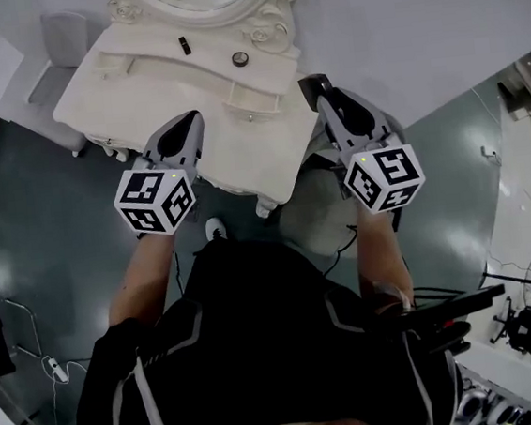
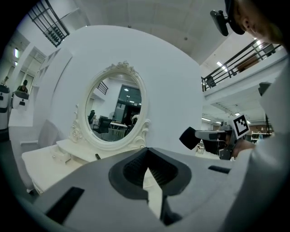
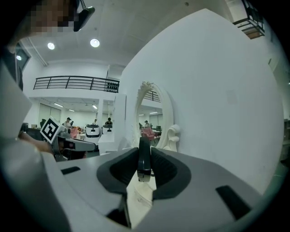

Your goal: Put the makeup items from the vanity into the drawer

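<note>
Plainly, the right tool (image 1: 317, 90) grips a black makeup item (image 3: 143, 159), while the left tool (image 1: 190, 120) is clenched shut.

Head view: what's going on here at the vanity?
A person stands at a white vanity with a gripper in each hand. The right gripper is clamped on a flat black item; the left gripper is shut and empty. A small dark stick and a round dark compact lie on the vanity top, untouched.
</note>
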Available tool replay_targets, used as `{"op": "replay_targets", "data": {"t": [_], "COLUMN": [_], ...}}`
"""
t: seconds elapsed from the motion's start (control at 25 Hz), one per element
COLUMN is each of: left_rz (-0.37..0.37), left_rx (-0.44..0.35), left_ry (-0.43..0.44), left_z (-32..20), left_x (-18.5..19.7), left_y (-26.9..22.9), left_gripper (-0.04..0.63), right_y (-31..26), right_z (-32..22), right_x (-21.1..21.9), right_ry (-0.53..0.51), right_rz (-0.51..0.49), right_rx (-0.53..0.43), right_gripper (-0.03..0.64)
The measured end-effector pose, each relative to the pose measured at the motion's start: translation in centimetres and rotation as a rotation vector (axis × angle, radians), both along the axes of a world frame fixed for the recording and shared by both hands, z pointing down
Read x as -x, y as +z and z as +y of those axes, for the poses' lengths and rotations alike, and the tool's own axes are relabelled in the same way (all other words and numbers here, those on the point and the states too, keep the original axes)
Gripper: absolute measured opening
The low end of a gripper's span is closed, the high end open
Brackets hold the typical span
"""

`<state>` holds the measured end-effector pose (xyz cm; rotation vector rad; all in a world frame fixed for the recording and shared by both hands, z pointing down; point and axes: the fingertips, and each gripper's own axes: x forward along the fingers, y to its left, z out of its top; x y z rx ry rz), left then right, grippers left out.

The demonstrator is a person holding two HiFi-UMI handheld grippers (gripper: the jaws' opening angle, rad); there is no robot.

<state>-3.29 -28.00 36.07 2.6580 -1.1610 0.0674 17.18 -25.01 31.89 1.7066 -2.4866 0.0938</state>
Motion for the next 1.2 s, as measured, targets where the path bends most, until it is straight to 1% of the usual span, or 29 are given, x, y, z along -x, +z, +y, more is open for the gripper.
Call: {"op": "replay_targets", "data": {"t": [0.16, 0.28, 0.52, 0.72, 0.8, 1.0, 1.2], "left_rz": [-0.030, -0.023, -0.022, -0.006, -0.014, -0.034, -0.058], "left_rx": [0.012, 0.037, 0.057, 0.082, 0.088, 0.135, 0.138], "left_ry": [0.055, 0.074, 0.106, 0.102, 0.094, 0.033, -0.016], "left_z": [-2.4, -4.1, -6.7, -7.4, -7.7, -7.7, -7.2], "left_x": [0.8, 2.0, 3.6, 3.7, 3.6, 3.4, 3.7], "left_y": [1.4, 2.1, 3.5, 4.9, 5.6, 7.1, 7.3], "left_gripper": [0.005, 0.005, 0.005, 0.005, 0.005, 0.005, 0.005], "right_y": [1.2, 2.2, 5.6, 10.3, 12.1, 17.0, 22.0], "right_z": [-3.1, -5.0, -8.8, -11.0, -12.0, -13.8, -15.3], "right_x": [1.5, 2.7, 5.2, 5.9, 5.8, 5.4, 5.8], "right_ry": [0.003, 0.008, -0.019, -0.058, -0.083, -0.164, -0.263], "right_rz": [0.018, 0.037, 0.088, 0.125, 0.141, 0.194, 0.259], "right_rx": [0.020, 0.036, 0.089, 0.165, 0.190, 0.264, 0.336], "right_gripper": [0.094, 0.094, 0.094, 0.094, 0.094, 0.093, 0.094]}}
